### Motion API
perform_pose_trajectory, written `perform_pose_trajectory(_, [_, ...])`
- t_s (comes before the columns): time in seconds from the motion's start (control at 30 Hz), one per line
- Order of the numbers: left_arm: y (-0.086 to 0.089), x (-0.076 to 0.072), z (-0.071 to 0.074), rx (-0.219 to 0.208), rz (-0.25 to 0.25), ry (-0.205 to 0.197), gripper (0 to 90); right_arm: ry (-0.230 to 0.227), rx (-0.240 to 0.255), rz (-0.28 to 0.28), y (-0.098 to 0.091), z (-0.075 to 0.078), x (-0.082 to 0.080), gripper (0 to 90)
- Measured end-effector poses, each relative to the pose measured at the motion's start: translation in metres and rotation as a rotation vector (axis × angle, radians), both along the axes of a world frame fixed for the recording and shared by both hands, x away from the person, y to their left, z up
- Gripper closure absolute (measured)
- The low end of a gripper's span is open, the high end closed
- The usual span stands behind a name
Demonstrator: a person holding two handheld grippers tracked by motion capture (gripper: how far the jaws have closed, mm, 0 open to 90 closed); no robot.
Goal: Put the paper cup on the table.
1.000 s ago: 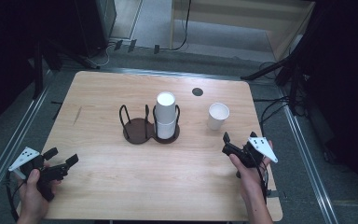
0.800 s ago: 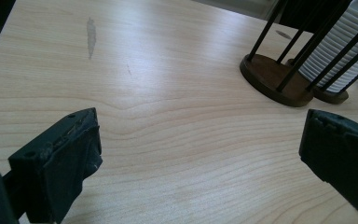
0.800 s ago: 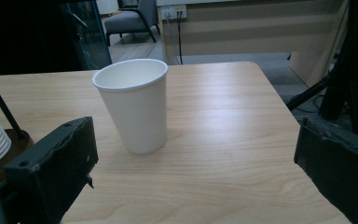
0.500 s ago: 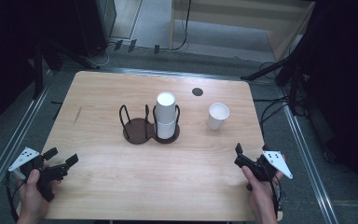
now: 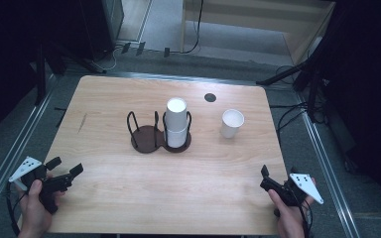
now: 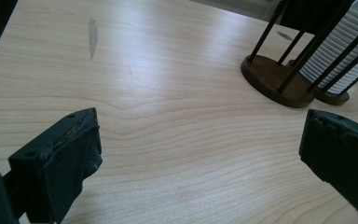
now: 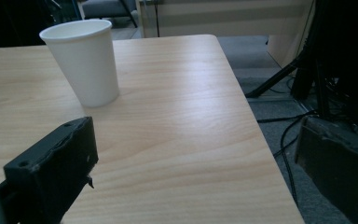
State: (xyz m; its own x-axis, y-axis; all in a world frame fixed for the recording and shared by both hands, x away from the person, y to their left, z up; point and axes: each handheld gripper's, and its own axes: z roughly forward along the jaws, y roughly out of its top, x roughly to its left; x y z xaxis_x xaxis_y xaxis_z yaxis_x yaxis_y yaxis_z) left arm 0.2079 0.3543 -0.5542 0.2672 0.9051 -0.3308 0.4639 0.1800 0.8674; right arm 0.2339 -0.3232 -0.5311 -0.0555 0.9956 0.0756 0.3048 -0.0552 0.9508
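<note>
a pale wood-grain bench (image 5: pixel 104 208) with rounded corners is seen lit from above. grey floor (image 5: pixel 163 25) is laid beyond it, with black cables (image 5: pixel 193 29) trailed across. a light wooden cabinet (image 5: pixel 258 20) is set at the far side. metal rails (image 5: pixel 327 163) are run along both bench sides. the room's edges are left in deep shadow.

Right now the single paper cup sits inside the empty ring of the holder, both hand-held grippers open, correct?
Not quite. The single cup stands on the bare table, right of the holder; the high view shows it. Both hand-held grippers, left and right, are open.
</note>
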Motion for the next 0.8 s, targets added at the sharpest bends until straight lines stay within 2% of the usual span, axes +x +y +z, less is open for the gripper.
perform_pose_trajectory(0.53, [-0.001, 0.000, 0.000, 0.010, 0.008, 0.002, 0.0, 0.009, -0.022, -0.006, -0.021, -0.007, -0.033, 0.0])
perform_pose_trajectory(0.8, [-0.001, 0.001, 0.000, 0.008, 0.006, 0.007, 0.0, 0.025, -0.029, -0.010, -0.025, -0.009, -0.036, 0.0])
